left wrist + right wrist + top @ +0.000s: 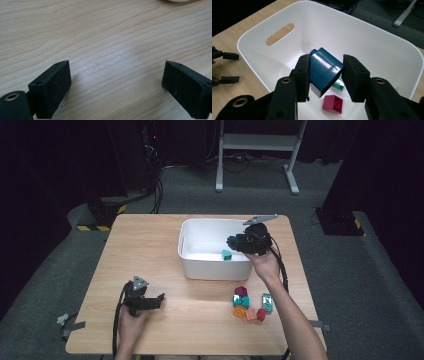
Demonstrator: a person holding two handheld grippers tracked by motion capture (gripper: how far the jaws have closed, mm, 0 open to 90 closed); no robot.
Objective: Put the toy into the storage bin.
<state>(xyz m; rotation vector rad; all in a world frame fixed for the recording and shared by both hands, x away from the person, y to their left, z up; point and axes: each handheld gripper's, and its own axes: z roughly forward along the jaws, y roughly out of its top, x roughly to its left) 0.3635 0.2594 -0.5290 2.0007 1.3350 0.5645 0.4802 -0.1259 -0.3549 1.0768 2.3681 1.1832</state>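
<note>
Right gripper [325, 75] clamped on a dark blue block [325, 70], jaws part closed, pads pressing its two sides; block tilted, one stud showing at its top. In the high view the right gripper [235, 241] hangs over the right side of the white bin [200, 265], block inside the rim line, above the bin floor. Under it, on the bin floor: a magenta block [333, 104] and a teal block [338, 85], teal one partly hidden by the blue block. High view shows the teal block [227, 255] near the bin's near-right wall. Bin has a slot handle [280, 34] in its left wall.

Left gripper [155, 299] rests low over the wooden table [150, 235], near-left part, well apart from the bin. Its jaws stand wide apart, nothing between them, bare wood under them.

Loose pile of blocks [251, 304] on the table, near side of the bin, right of centre: magenta, teal, orange, red.
</note>
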